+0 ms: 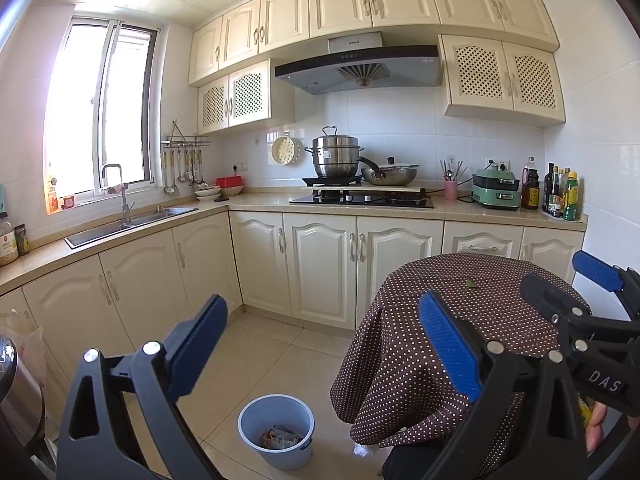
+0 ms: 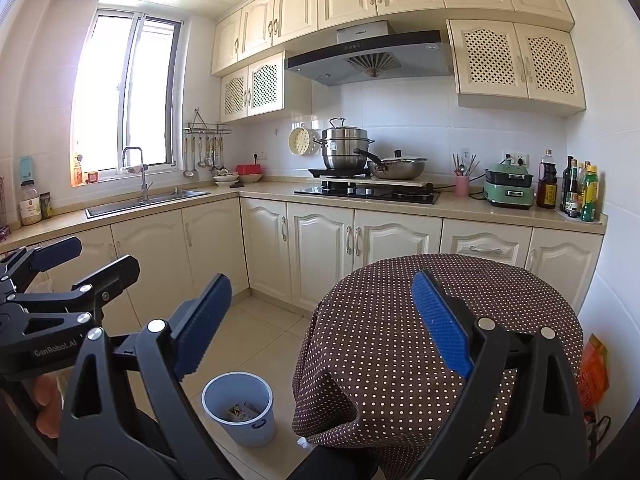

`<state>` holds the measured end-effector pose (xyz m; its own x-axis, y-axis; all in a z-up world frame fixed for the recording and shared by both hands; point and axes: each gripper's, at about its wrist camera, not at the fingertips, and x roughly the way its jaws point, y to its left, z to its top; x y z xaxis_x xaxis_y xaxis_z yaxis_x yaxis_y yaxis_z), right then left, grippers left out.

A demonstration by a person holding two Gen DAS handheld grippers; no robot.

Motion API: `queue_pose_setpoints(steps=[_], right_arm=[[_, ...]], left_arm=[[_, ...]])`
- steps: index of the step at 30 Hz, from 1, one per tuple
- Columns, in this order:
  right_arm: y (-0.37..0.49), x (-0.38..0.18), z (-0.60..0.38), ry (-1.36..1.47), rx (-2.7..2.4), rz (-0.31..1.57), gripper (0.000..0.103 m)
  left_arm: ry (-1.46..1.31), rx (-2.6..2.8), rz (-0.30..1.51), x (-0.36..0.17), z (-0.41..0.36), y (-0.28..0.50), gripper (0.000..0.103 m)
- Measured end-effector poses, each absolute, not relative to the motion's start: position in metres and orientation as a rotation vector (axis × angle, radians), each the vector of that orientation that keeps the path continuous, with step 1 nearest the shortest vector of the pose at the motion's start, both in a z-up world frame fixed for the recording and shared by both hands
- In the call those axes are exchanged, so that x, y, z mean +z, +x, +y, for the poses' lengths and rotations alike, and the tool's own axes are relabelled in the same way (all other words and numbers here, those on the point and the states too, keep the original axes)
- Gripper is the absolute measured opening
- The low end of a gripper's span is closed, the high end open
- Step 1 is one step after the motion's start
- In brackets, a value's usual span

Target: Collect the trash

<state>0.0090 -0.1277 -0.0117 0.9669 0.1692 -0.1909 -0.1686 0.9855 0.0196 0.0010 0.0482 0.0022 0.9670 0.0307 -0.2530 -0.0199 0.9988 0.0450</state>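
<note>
Reaching with both claws, left (image 1: 320, 344) and right (image 2: 324, 320), spread wide and empty, you could flick the small green scrap (image 1: 469, 282) off the dotted surface (image 1: 460, 320), missing the bin (image 1: 276, 428) below.

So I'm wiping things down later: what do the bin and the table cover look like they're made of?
The bin looks like smooth moulded plastic, matte pale blue, with an even rim. The table cover looks like woven fabric, brown with white dots; it drapes in soft folds at the edge.
</note>
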Motion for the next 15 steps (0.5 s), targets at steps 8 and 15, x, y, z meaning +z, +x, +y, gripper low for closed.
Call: queue_pose_setpoints(steps=[8, 15], right_arm=[[0.019, -0.017, -0.130, 0.012, 0.164, 0.215, 0.090], [0.041, -0.034, -0.149, 0.020, 0.114, 0.263, 0.090]], left_arm=[[0.047, 0.023, 0.278, -0.003, 0.049, 0.009, 0.095], [0.054, 0.038, 0.347, -0.021, 0.050, 0.033, 0.095]])
